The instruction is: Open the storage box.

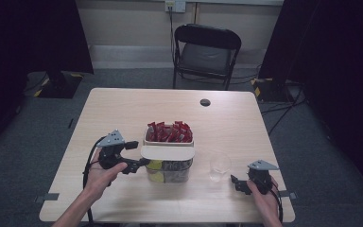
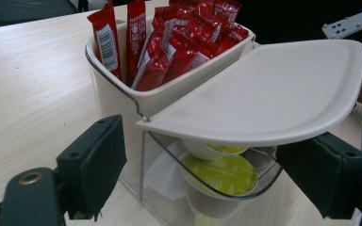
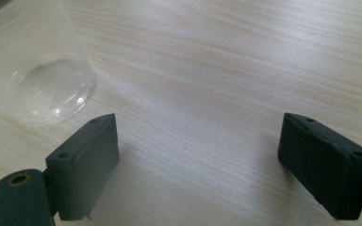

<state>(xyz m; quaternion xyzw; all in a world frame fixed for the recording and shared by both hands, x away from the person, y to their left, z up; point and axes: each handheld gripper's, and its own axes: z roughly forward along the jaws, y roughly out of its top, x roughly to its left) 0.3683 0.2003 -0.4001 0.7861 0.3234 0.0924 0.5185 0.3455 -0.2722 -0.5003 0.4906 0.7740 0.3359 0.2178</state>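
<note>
I see the light wooden table [image 1: 123, 113] spread below me, with a black folding chair [image 1: 207, 52] behind its far edge and a small dark round cap [image 1: 205, 102] set into the tabletop near that edge.

Near the middle of the table stands a two-part container [image 1: 168, 150]. Its far compartment, cream-walled, is packed with upright red sachets [image 2: 169, 42]. The near compartment has clear walls, and its cream lid [image 2: 273, 99] sits tilted over the opening. Inside the clear part I make out round capsules with yellow-green tops [image 2: 221, 174], stacked loosely.

My left gripper [image 1: 139, 163] comes in from the container's left side, level with the clear compartment. In the left gripper view its jaws stand apart on either side of the container's near corner, below the lid's edge, and I cannot tell whether either pad touches the clear wall.

To the right of the container, standing apart from it, is a clear plastic cup [image 1: 219, 165], upright and empty-looking. My right gripper [image 1: 236, 182] rests low on the table just right of the cup, jaws spread wide with bare table between them; the cup's base [image 3: 47, 89] lies beside its left jaw.
</note>
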